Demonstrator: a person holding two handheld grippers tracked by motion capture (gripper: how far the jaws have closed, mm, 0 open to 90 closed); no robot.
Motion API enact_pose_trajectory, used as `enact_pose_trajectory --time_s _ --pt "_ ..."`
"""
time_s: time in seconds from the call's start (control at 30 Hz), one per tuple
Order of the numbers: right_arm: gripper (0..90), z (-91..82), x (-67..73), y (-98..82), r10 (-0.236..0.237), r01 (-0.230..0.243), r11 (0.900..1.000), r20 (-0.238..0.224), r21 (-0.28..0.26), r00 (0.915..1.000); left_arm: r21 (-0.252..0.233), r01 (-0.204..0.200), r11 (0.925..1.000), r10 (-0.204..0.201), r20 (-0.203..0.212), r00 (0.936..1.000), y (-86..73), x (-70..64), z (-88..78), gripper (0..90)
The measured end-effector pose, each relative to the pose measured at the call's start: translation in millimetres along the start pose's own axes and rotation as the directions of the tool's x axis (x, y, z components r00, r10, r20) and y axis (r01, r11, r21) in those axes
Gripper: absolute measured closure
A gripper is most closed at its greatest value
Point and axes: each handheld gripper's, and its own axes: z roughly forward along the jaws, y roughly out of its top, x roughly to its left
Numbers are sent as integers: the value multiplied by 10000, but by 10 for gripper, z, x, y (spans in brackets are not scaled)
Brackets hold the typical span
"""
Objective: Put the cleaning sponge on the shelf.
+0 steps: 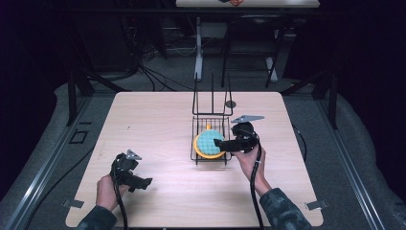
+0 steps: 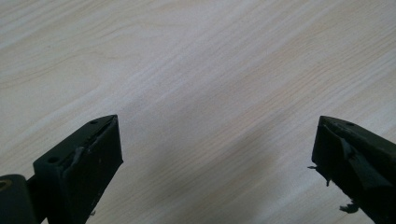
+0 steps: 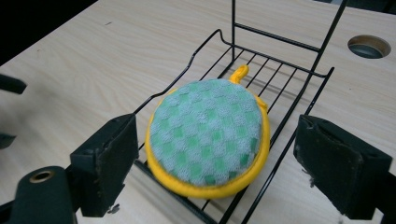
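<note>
Round green-checked pot holder w/ yellow rim & loop lies flat in the black wire rack, near mid-counter. Right claw hovers at the rack's right side, jaws spread wide either side of the pot holder, pads not touching it. Left claw sits over bare wood at the counter's front-left, well apart from the rack, jaws wide open, nothing btwn them. Round hole in the counter just behind the rack.
</note>
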Motion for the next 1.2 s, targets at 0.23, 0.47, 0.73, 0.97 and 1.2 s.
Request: enact_pose_trajectory --time_s 0.23,0.47,0.73,0.97,1.2 --pt "95 -320 13 -39 -422 420 9990 124 174 9990 17 12 10000 -12 25 10000 -12 1 -6 18" --pt "85 -610 -56 -179 -498 484 9983 449 323 9977 -23 -42 10000 42 -11 10000 -16 -6 -13 18" --pt "77 -898 -188 -400 -401 369 9986 868 385 9954 4 -20 10000 20 -29 10000 -23 -10 -9 18" --pt "68 -1086 -357 -654 12 -67 9991 1342 408 9910 1 -19 10000 19 -12 10000 -22 -11 -6 18" --pt "57 -1172 -581 -977 524 -658 9954 1788 699 9825 37 -43 10000 43 -14 10000 -27 -17 -6 19"
